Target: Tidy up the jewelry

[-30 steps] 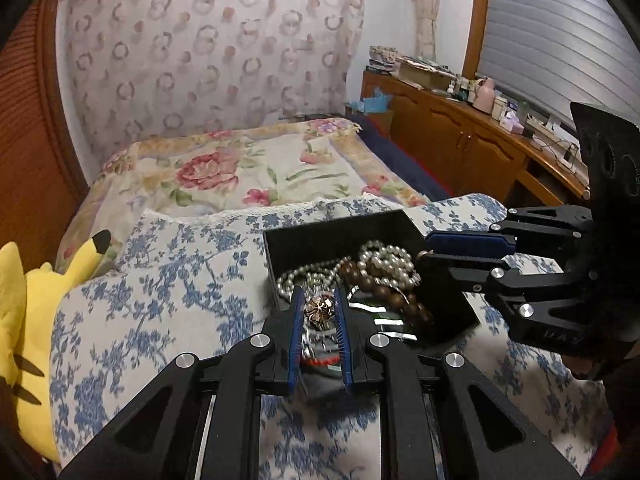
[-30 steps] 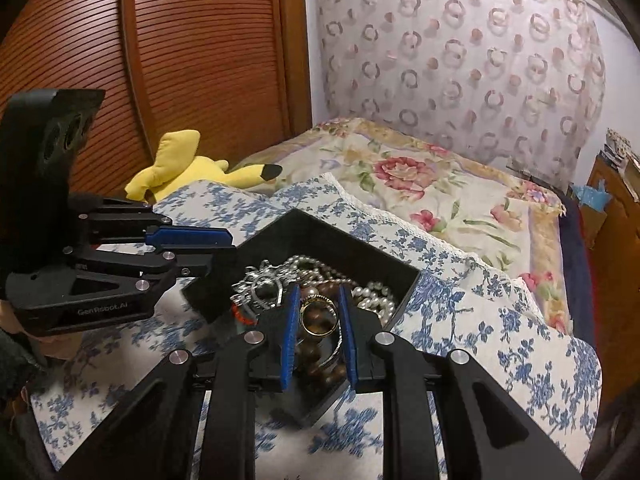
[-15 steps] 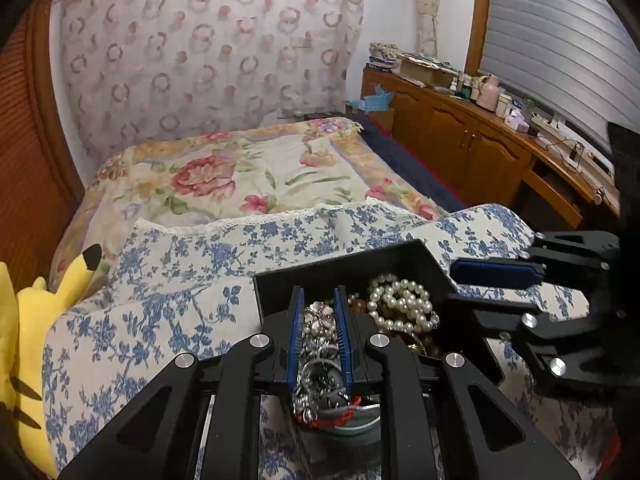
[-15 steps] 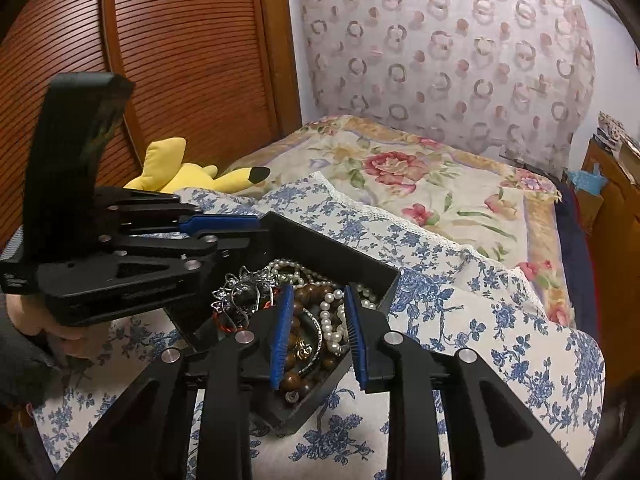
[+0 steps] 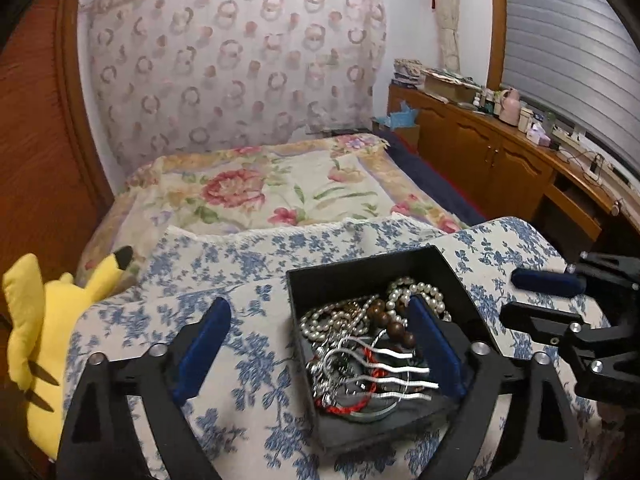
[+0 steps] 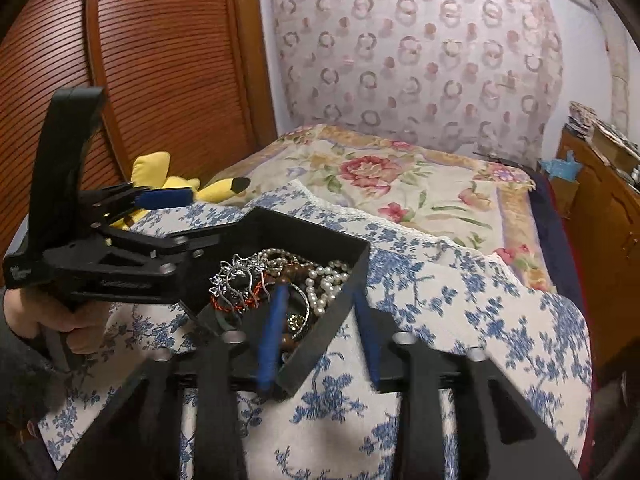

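Observation:
A black box (image 5: 360, 270) stands on a blue-flowered cushion (image 5: 248, 264), filled with pearl strands (image 5: 424, 292), brown wooden beads, a silver wavy hairpiece (image 5: 384, 372) and a red cord. My left gripper (image 5: 318, 304) is low over the box. Its jaws are opening wide: the left finger is outside the box's left wall and the right finger is over the jewelry, pressing on nothing. In the right wrist view my right gripper (image 6: 320, 292) straddles the box's (image 6: 336, 308) near wall. Its jaws are opening, with one pad inside over the silver ornament (image 6: 240, 276) and nothing gripped.
A yellow plush toy (image 5: 44, 320) lies at the cushion's left edge, against a ribbed wooden door (image 6: 160, 60). A floral bedspread (image 5: 280, 188) stretches beyond the cushion. A cluttered wooden cabinet (image 5: 500, 152) runs along the right. A hand (image 6: 40, 316) holds the left gripper (image 6: 192, 216).
My left gripper let go of the small ornament it pinched and spread wide over the box. My right gripper released the gold ring, widened and slid right onto the box's wall.

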`<state>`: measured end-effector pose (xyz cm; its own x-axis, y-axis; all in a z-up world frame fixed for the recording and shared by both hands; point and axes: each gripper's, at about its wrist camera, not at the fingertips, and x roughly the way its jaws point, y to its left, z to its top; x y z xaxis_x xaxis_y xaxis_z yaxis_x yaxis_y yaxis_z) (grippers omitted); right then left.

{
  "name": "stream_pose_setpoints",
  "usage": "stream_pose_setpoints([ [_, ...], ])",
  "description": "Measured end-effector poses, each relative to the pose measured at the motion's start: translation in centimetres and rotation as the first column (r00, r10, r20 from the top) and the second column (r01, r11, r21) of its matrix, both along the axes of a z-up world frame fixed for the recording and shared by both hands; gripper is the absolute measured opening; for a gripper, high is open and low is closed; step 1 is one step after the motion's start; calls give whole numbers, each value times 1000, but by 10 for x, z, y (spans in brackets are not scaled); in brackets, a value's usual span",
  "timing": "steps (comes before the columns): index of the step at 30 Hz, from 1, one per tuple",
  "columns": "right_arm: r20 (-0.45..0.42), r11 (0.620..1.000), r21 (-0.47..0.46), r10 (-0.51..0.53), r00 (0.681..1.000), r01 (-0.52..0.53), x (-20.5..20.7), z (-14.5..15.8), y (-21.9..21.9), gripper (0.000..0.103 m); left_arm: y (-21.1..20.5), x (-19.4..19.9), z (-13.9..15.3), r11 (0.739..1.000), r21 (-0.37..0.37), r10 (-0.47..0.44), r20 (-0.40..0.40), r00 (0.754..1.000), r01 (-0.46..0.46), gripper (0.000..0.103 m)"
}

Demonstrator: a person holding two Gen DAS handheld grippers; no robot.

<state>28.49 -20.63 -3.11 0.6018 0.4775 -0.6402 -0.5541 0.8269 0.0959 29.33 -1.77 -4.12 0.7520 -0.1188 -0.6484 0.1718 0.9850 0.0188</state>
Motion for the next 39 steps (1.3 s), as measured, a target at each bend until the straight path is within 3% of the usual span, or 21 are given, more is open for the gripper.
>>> stream_pose_setpoints([
  [1,8,1000,5,-10,1000,10,-6,1,-3,52,-1,-9,2,1000,17,12,12,1000,-12,95],
  [3,14,1000,9,-29,999,29,-15,3,-5,64,0,-20,4,999,20,25,17,1000,-25,95],
  [7,32,998,14,-64,997,63,-39,5,-12,77,1,-52,10,999,-4,34,25,999,-34,95],
  [9,43,997,20,-80,996,79,-52,6,-16,90,2,-72,13,999,-18,43,31,999,-43,95],
  [13,73,993,37,-115,991,112,-83,10,-22,101,3,-108,19,997,-36,65,49,997,-63,95],
  [18,98,985,62,-168,981,163,-119,20,-27,101,0,-160,29,995,-1,99,115,988,-99,95],
  [25,196,965,121,-252,948,232,-183,40,-34,101,-3,-221,41,992,-24,124,181,976,-122,95],
  [39,224,955,163,-281,933,248,-218,55,-41,101,0,-254,47,990,-51,141,190,972,-134,95],
])
